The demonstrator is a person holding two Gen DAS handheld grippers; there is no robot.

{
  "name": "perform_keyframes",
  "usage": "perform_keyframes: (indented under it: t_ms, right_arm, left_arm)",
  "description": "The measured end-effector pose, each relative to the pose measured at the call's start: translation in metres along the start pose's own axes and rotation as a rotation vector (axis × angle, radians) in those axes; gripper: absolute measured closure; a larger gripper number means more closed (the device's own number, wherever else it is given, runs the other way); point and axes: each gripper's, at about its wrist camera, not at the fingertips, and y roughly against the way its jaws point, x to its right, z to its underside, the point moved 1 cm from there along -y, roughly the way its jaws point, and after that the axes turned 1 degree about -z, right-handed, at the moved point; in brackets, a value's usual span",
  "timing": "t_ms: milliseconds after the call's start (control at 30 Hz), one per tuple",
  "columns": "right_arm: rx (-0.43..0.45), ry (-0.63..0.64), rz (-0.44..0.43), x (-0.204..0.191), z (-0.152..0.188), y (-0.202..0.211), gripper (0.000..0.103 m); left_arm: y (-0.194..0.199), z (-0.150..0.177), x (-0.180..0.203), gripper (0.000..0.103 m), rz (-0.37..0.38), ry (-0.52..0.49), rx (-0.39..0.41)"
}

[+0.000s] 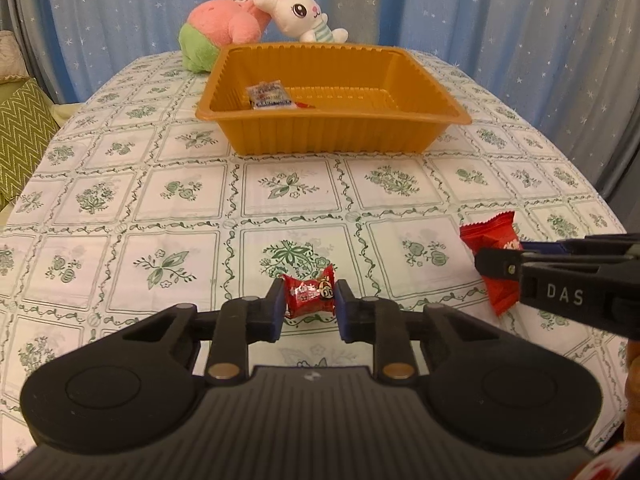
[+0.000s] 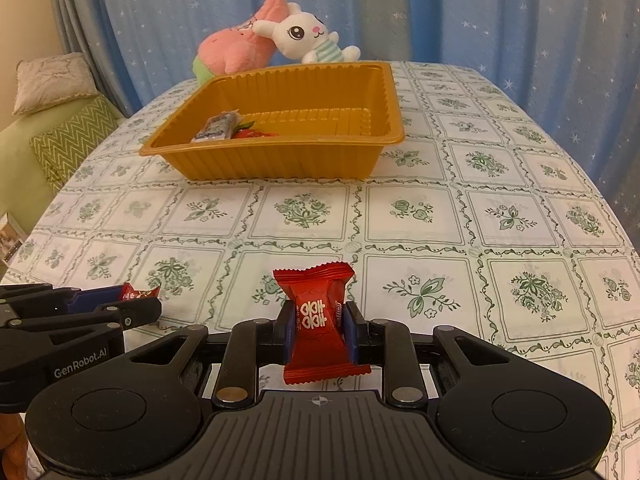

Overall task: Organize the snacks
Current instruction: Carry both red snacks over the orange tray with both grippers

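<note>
My left gripper (image 1: 309,302) is shut on a small red candy (image 1: 309,295) just above the tablecloth, its blue pads pressing both sides. My right gripper (image 2: 319,330) is shut on a larger red snack packet (image 2: 320,320) with white lettering, held upright. From the left wrist view the right gripper (image 1: 496,262) reaches in from the right with that red packet (image 1: 490,236). In the right wrist view the left gripper (image 2: 140,304) shows at the left edge with the small candy (image 2: 138,292). The orange tray (image 1: 320,132) stands farther back and holds a white snack pack (image 1: 269,95) and a red item (image 2: 250,133).
Two plush toys, a pink star (image 1: 236,20) and a white rabbit (image 1: 306,14), lie behind the orange tray (image 2: 280,160). The floral tablecloth (image 1: 280,188) covers the table between the grippers and the tray. A green cushion (image 2: 68,136) and blue star curtains surround the table.
</note>
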Motion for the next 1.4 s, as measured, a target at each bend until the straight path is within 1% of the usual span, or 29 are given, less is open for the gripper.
perform_keyframes:
  t_ms: [433, 800, 1133, 1400]
  right_arm:
    - [0.053, 0.005, -0.006, -0.010, -0.006, 0.041, 0.078]
    - [0.090, 0.011, -0.009, -0.018, -0.007, 0.072, 0.078]
    - [0.113, 0.014, -0.008, -0.020, -0.008, 0.088, 0.078]
    - [0.121, 0.015, -0.002, -0.018, -0.012, 0.094, 0.078]
  left_arm:
    - [0.044, -0.010, 0.008, 0.080, 0.022, 0.012, 0.047]
    - [0.075, -0.014, 0.009, 0.080, 0.026, 0.019, 0.080]
    - [0.091, -0.019, 0.013, 0.080, 0.032, 0.015, 0.103]
    - [0.093, -0.023, 0.014, 0.080, 0.039, 0.009, 0.109]
